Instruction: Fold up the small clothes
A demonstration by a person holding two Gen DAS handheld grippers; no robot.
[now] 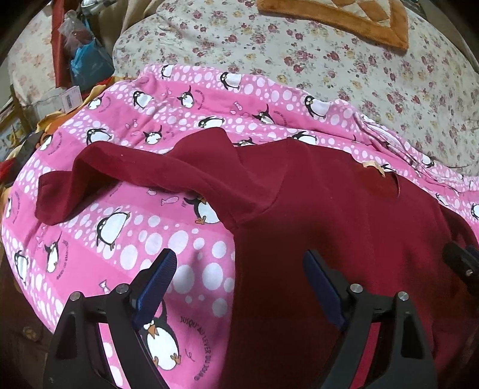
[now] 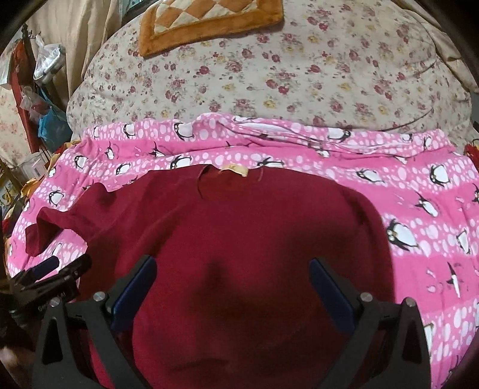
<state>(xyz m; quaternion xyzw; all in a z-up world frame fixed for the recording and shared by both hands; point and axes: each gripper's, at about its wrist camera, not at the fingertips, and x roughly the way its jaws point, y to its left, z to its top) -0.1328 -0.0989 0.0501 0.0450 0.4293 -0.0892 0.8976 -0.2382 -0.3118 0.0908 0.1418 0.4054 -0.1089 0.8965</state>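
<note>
A dark red long-sleeved top (image 1: 323, 215) lies spread on a pink penguin-print sheet (image 1: 125, 239). Its left sleeve (image 1: 98, 176) stretches out to the left. Its neck label (image 2: 233, 169) points away from me. My left gripper (image 1: 239, 269) is open and empty above the top's left lower edge. My right gripper (image 2: 233, 278) is open and empty above the middle of the top (image 2: 239, 233). The right gripper shows at the right edge of the left wrist view (image 1: 461, 263). The left gripper shows at the left edge of the right wrist view (image 2: 54, 275).
A floral quilt (image 2: 269, 74) lies bunched behind the pink sheet (image 2: 434, 269). An orange-bordered checked cushion (image 2: 209, 21) rests on it. Bags and clutter (image 1: 86, 57) stand at the far left beside the bed.
</note>
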